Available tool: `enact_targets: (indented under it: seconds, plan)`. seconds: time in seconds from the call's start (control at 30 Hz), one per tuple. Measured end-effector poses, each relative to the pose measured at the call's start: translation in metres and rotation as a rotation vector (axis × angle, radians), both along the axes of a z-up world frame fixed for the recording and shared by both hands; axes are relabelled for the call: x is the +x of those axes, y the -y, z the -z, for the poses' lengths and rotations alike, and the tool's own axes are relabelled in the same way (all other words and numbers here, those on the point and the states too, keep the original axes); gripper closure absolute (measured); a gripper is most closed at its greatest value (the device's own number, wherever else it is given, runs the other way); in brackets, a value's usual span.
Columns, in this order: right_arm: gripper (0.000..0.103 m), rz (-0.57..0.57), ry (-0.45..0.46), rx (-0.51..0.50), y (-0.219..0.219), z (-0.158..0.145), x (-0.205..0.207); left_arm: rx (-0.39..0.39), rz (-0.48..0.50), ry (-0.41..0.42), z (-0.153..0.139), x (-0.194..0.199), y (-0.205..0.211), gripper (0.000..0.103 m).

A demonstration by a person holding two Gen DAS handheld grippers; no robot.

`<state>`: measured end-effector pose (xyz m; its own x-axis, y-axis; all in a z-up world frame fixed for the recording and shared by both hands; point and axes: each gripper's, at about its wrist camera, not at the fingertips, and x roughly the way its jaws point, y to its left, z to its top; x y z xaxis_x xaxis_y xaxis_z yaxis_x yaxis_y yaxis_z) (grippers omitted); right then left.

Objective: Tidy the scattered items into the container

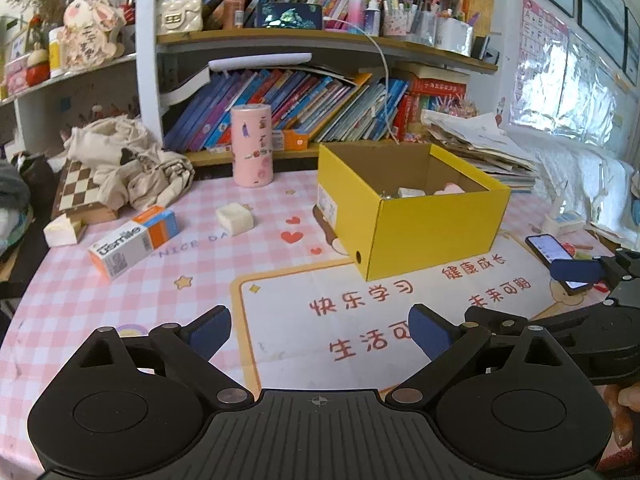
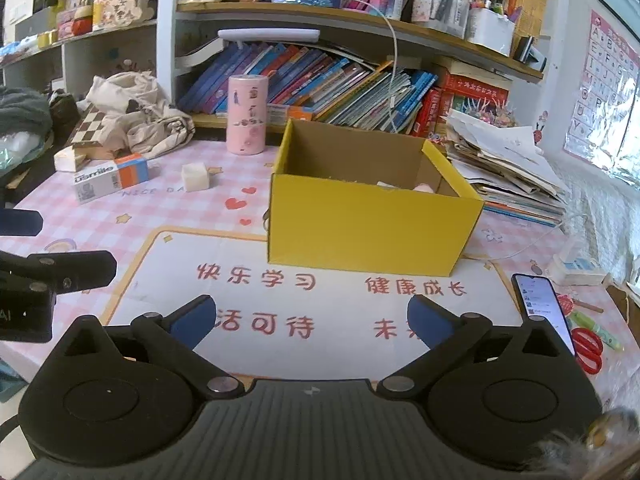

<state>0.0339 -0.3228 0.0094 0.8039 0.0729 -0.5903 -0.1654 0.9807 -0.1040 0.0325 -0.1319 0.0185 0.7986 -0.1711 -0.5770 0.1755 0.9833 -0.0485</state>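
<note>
Fingers (image 1: 210, 330) of left gripper (image 1: 320, 334): blue-padded, spread wide, nothing between them, poised above white printed panel of pink checked tablecloth (image 1: 120, 300). Right gripper (image 2: 312, 322): likewise spread wide and empty, over same panel, just beside left gripper. Container: yellow cardboard box (image 1: 436, 232), open-topped, brown inside, standing upright on cloth beyond both grippers; a few small pale items visible on its floor, identity too small to tell. Scattered items remaining, all left of box: white-and-orange rectangular carton (image 1: 134, 242) lying flat on its long face; cream cube-shaped block (image 1: 235, 219) between carton and box; white wedge-shaped piece (image 1: 60, 232) at far left beside wooden chessboard (image 1: 82, 194); tall pink printed cylinder (image 1: 252, 146) upright near bookshelf, possibly not part of clutter. Black smartphone (image 2: 542, 312) and red-handled scissors (image 2: 588, 350) at right edge of cloth. Step in hand, judged: approach to next pickup with both grippers free. Recommended handling: left gripper to nearest loose piece on its own side, cube block or carton; pads square across two parallel faces; carton taken across its narrow width near midpoint to prevent tipping; full lift clear of box wall before crossing over; release low inside box, away from items already lying there. Risk, judged: carton sliding on smooth cloth when closing off-centre.
</note>
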Motion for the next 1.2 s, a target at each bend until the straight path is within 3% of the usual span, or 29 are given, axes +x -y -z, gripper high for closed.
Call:
enact_targets:
  seconds: [1.2]
  plan:
    - [0.000,-0.177,-0.011,-0.035,-0.074,0.000,0.005,0.009,-0.187,-0.053,0.010,-0.019,-0.070,0.006]
